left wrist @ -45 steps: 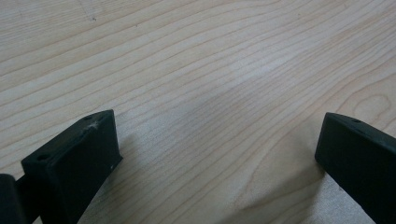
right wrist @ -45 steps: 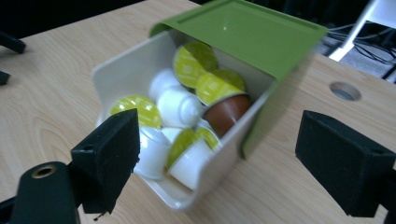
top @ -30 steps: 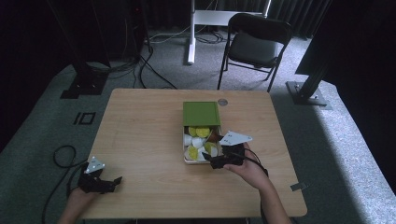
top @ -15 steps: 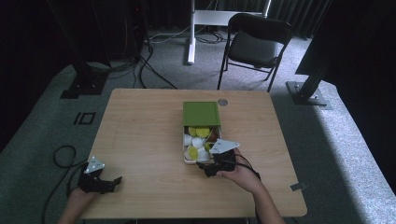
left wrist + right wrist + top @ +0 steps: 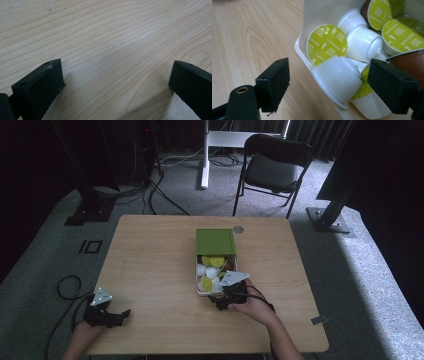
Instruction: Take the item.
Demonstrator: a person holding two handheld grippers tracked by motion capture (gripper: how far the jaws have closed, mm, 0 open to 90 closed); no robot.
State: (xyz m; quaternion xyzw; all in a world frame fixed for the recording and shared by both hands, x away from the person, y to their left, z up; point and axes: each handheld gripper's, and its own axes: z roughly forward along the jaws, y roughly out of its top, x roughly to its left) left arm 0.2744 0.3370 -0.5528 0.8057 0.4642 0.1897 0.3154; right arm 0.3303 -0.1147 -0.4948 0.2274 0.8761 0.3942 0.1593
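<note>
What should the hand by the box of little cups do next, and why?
Probably ease the right gripper a bit further down, then close on the white capsule lying on its side at the box's near rim. Its jaws have just been closing but stand apart, one outside the box, with that capsule between them, not yet pinched.

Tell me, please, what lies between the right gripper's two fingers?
In the right gripper view, a white capsule on its side and the tray's near wall sit between them, untouched.
</note>
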